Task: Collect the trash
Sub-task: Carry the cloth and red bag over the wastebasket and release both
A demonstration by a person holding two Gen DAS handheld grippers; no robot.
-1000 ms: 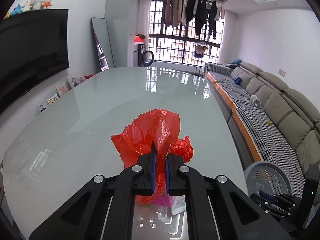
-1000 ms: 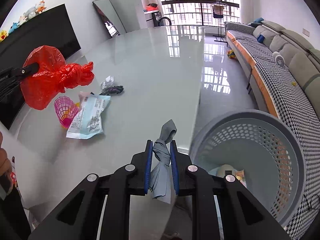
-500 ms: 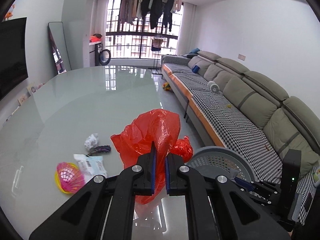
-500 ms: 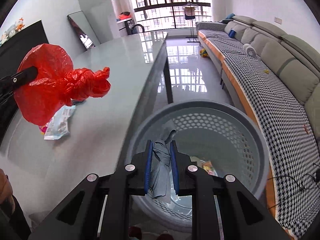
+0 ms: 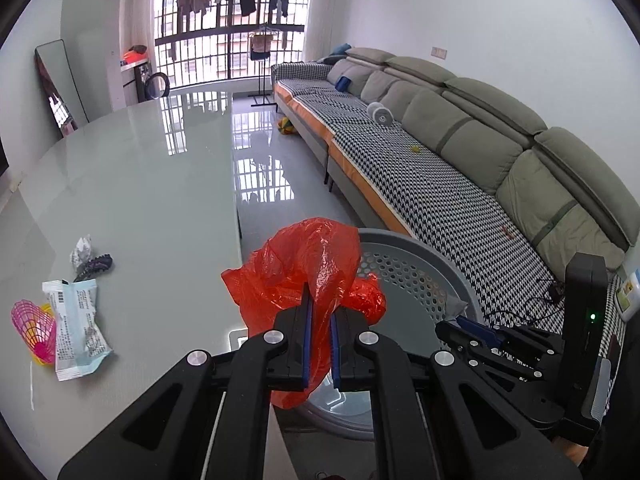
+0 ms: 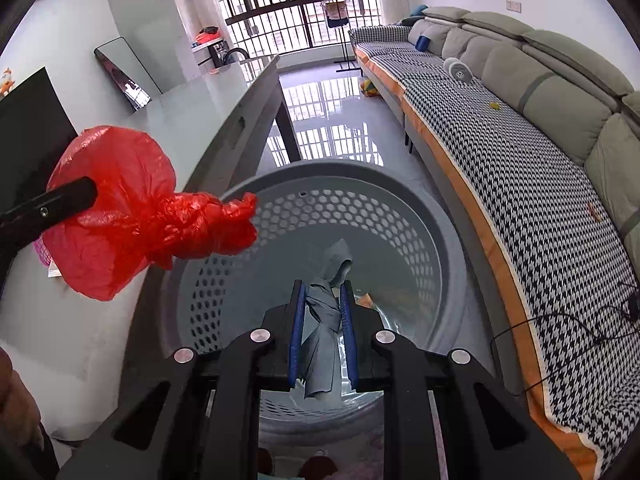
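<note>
My left gripper [image 5: 319, 304] is shut on a crumpled red plastic bag [image 5: 308, 264], held over the table's right edge beside the grey perforated basket [image 5: 424, 276]. In the right wrist view the red bag [image 6: 132, 216] hangs at the basket's left rim. My right gripper [image 6: 323, 300] is shut on a knotted grey rag [image 6: 326, 308], held above the open mouth of the basket [image 6: 340, 216]. Some scraps lie on the basket's bottom. A white snack wrapper [image 5: 76, 328], a pink mesh ball [image 5: 34, 330] and a small crumpled wrapper [image 5: 90, 258] lie on the glass table [image 5: 140, 184].
A long grey sofa [image 5: 460, 152] with a houndstooth cover runs along the right wall. Glossy tiled floor [image 5: 264, 168] lies between table and sofa. A cable [image 6: 568, 332] lies on the sofa cover near the basket. A leaning mirror [image 5: 56, 84] stands at the far left.
Both grippers have swung right, off the table toward the basket. The grey rag went from over the table edge to above the basket's mouth; the red bag came to the basket's rim.
</note>
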